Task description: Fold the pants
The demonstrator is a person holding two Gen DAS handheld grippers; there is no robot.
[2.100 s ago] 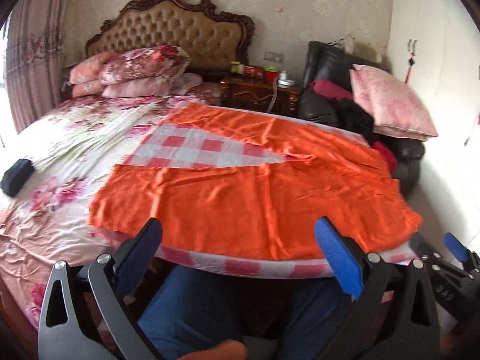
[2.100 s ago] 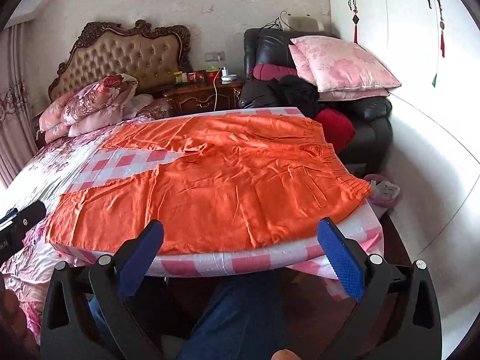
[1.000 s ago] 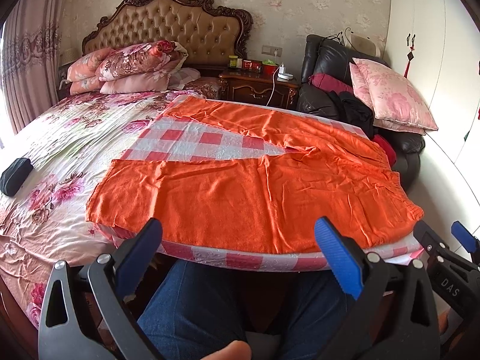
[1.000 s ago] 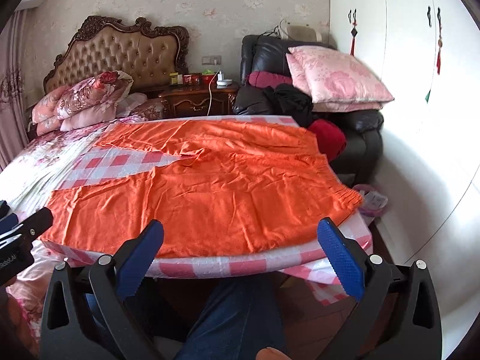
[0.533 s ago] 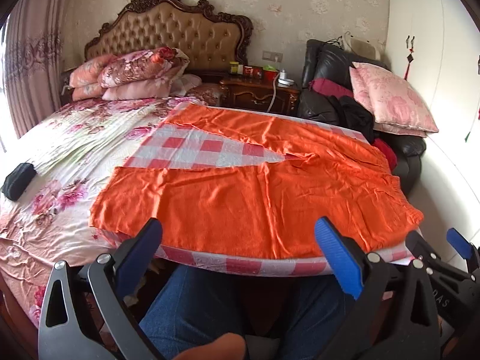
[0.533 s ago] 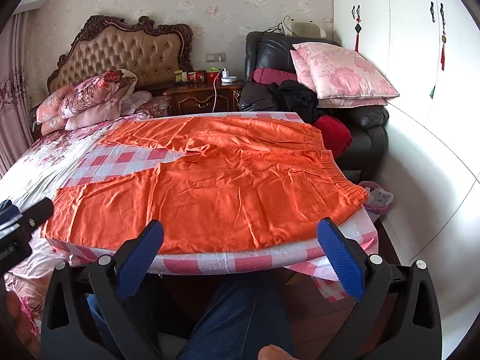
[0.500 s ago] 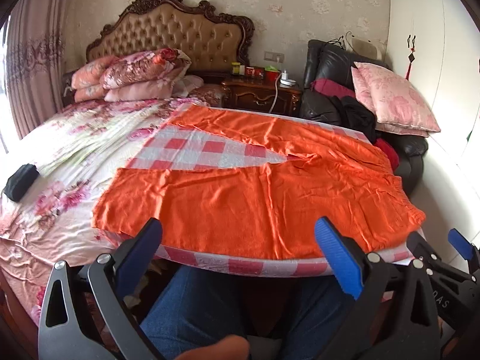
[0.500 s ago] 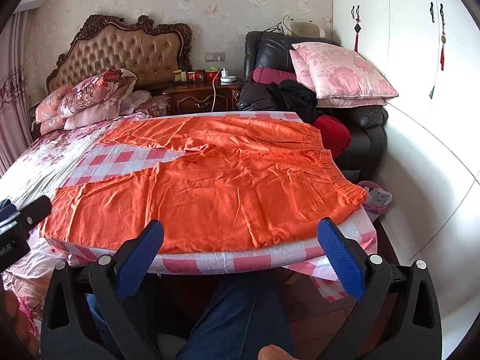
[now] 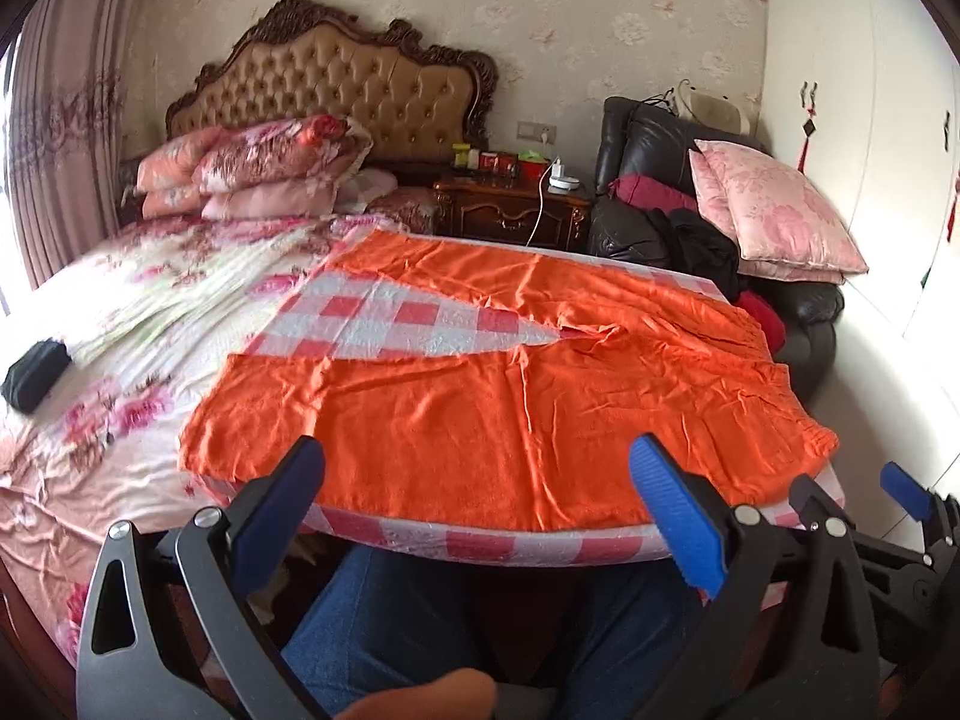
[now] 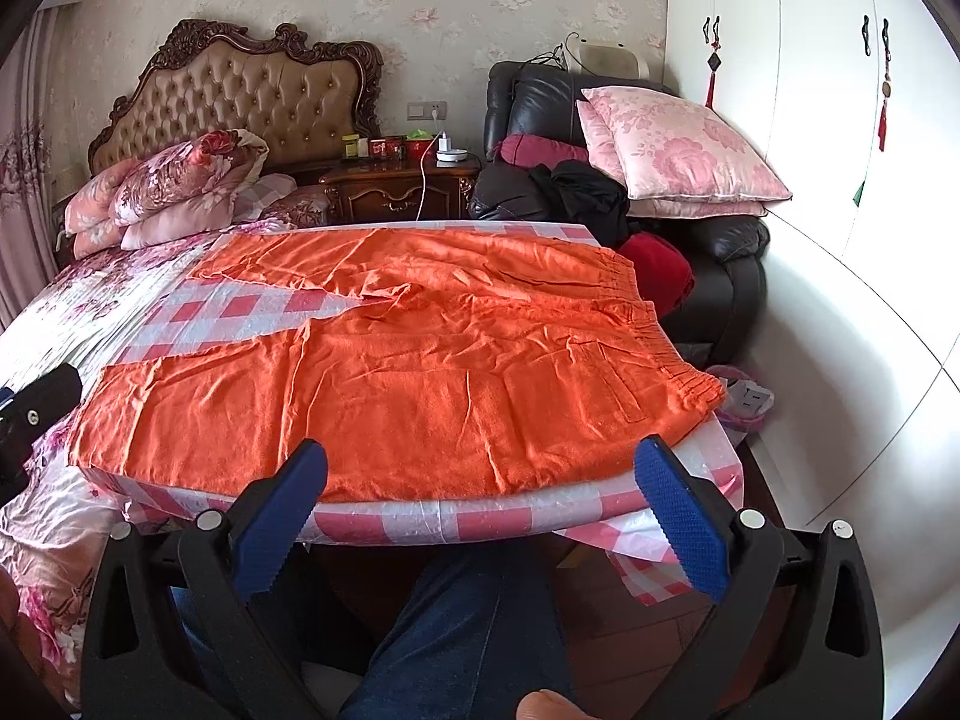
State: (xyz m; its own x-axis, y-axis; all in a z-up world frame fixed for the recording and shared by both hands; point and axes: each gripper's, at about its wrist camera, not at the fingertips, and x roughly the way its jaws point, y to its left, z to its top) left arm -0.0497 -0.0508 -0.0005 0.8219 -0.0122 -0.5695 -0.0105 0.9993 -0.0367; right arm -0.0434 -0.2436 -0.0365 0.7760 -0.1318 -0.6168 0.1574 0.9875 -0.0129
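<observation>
The orange pants (image 9: 510, 396) lie spread flat across a red-and-white checked cloth (image 9: 396, 318) that covers the near part of the bed, filling the middle of both frames, with the two legs splayed apart toward the left of the frame and the gathered waistband (image 10: 666, 348) toward the right; the left gripper (image 9: 480, 516) hangs at the bottom of its own frame with its blue-padded fingers wide apart and nothing between them, short of the near hem; the right gripper (image 10: 486, 516) sits the same way at the bottom of its frame, fingers spread and holding nothing, clear of the fabric; the left wrist view alone shows a dark pouch-like thing (image 9: 33, 375) on the floral bedspread (image 9: 120, 324) at the left edge, and the other gripper's black arm and blue tip poking in at the lower right corner; the right wrist view alone shows the waistband's elastic gathers and a patch pocket (image 10: 576, 384) clearly, a pink item on the floor (image 10: 744, 402) past the bed corner at right, and the checked cloth's corner hanging over the edge; both views take in the tufted headboard (image 10: 240, 96) at upper left, the dark nightstand (image 10: 396, 186) in the upper middle, and a pink pillow (image 10: 678, 150) on a black armchair at upper right; blue-jeaned legs (image 10: 468, 630) show beneath each gripper.
</observation>
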